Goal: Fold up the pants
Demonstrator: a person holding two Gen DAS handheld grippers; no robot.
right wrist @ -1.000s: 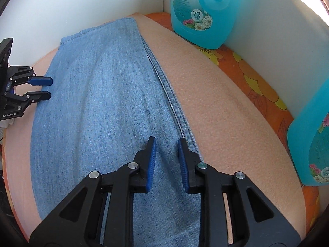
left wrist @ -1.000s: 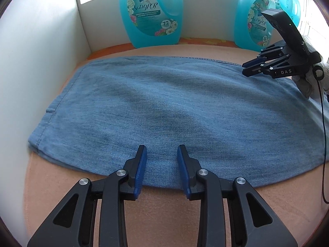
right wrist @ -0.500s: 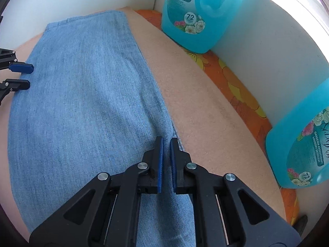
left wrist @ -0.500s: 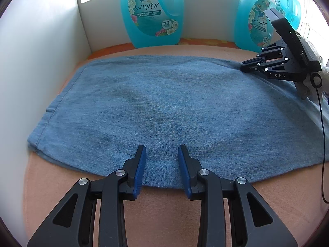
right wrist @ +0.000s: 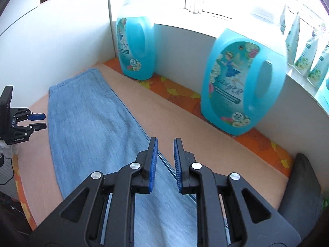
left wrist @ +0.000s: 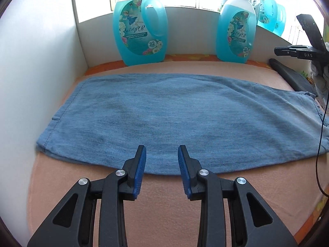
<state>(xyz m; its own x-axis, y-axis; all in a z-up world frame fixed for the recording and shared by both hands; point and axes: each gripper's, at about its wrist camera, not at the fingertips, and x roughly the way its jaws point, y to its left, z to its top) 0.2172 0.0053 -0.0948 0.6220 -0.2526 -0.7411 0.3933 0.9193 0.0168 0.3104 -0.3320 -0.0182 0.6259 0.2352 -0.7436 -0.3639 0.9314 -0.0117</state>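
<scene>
Two grippers, both empty. The left gripper (left wrist: 162, 164) hangs over the near hem of the long blue denim pants (left wrist: 174, 119), jaws spread, nothing between them. The right gripper (right wrist: 165, 160) is up off the cloth above the far seam; its jaws have just been opening, a narrow gap, no fabric in it.

Pants lie flat, folded lengthwise, on the peach fleece-covered counter (left wrist: 144, 216), one end close to the white side panel (left wrist: 30, 82), the other running out toward the right hand.

Risks, as I judge them:
- Right gripper let go or missed the seam; a re-grab with so narrow a gap may catch only the top layer, and the fold would come up lopsided.
- If one side lifts before the other has hold, the denim drags on the fleece and bunches.
- A black cable (left wrist: 320, 133) hangs across the right end of the pants; a lifted end could snag it.
- Two blue detergent jugs, one (left wrist: 141, 30) behind mid-cloth, another (left wrist: 236, 28) further right, stand along the back; a high swing could knock them.

Room: white panels close off the left and back. A bare strip of counter lies between the far seam and the jugs, and more bare counter near the left gripper. A dark grey object (right wrist: 302, 185) sits at the right end; I cannot identify it.
</scene>
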